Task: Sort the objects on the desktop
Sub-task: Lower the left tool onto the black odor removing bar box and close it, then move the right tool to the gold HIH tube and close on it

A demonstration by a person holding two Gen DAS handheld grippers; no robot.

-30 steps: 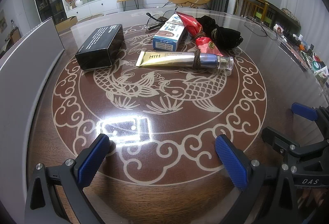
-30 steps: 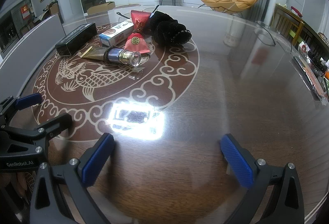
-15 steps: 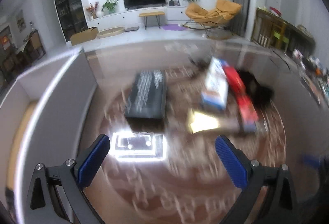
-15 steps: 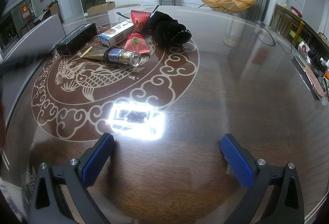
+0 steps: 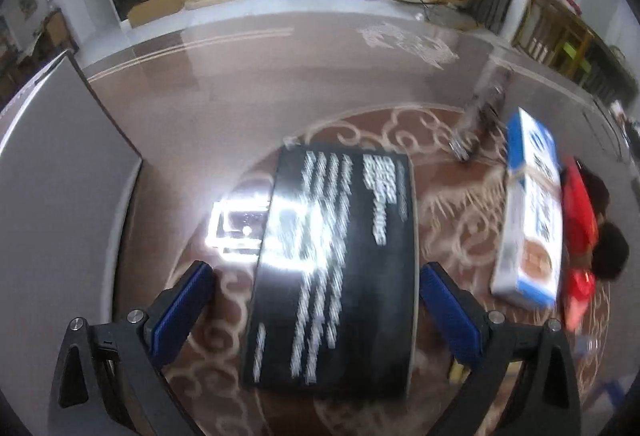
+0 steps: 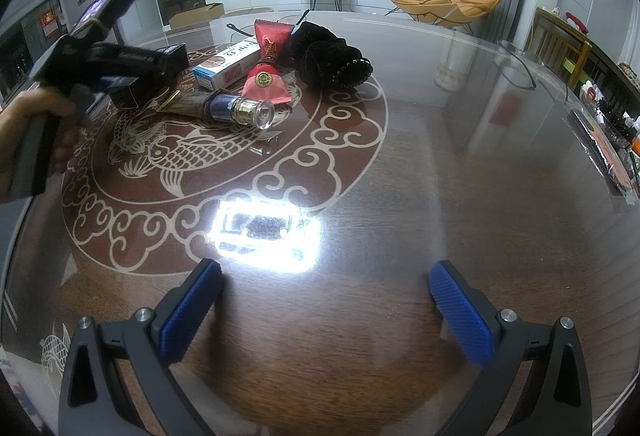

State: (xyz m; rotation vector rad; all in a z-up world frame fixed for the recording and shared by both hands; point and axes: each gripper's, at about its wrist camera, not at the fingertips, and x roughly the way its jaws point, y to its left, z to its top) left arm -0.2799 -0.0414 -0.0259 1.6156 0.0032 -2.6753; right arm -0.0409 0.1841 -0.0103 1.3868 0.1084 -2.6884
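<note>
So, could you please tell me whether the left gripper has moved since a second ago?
Yes. The left gripper has advanced across the table toward the black box, which now lies between its open fingers.

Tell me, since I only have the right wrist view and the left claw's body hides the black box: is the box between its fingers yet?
Observer: Yes. In the left wrist view the black box lies between the fingers of the left claw, which is open.
Operator: Is it centred in there?
Observer: No. The pad on the side of the white-and-blue box is almost at the black box's edge, while the other pad has a clear gap.
Operator: Anything close on that gap side?
Observer: A grey panel stands on that side, apart from the box.
</note>
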